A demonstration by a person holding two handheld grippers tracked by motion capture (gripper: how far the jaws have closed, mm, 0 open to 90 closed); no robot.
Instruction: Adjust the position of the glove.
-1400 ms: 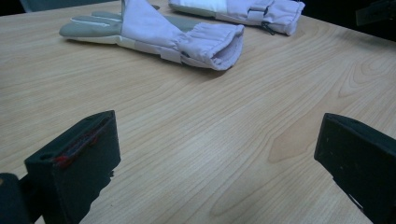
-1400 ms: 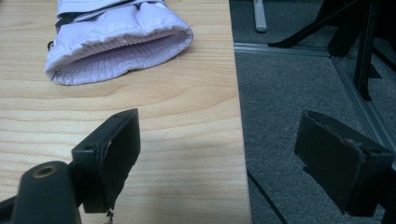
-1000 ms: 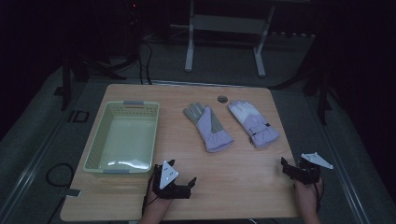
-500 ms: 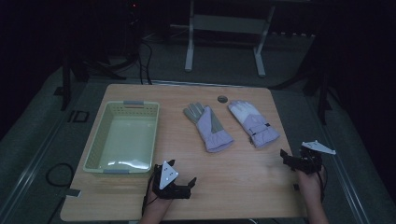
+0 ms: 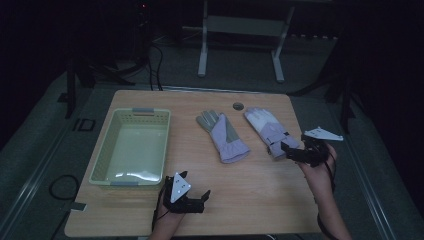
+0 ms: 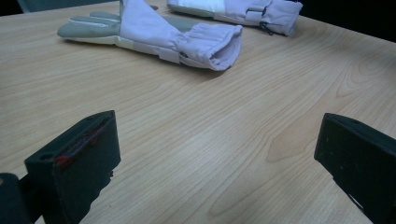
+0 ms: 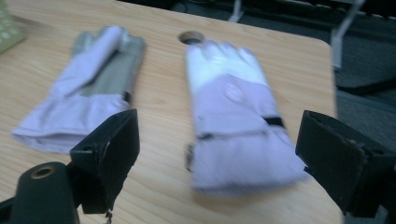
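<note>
having advanced from the wooden table's point(image 5: 250, 190) edge, the spread right gripper point(image 5: 292, 152) now frames the lilac fabric glove's point(image 5: 267, 130) cuff, probably to grasp it.

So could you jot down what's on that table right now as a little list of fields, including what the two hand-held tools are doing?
Table: wooden, with a round hole near the far edge
Basket: pale green, on the left side, nothing inside
Left glove: lilac and grey, lying flat mid-table
Right glove: lilac and white, lying flat beside it
Left tool: open, near the front edge, over bare wood
Right tool: open, at the right glove's cuff
</note>
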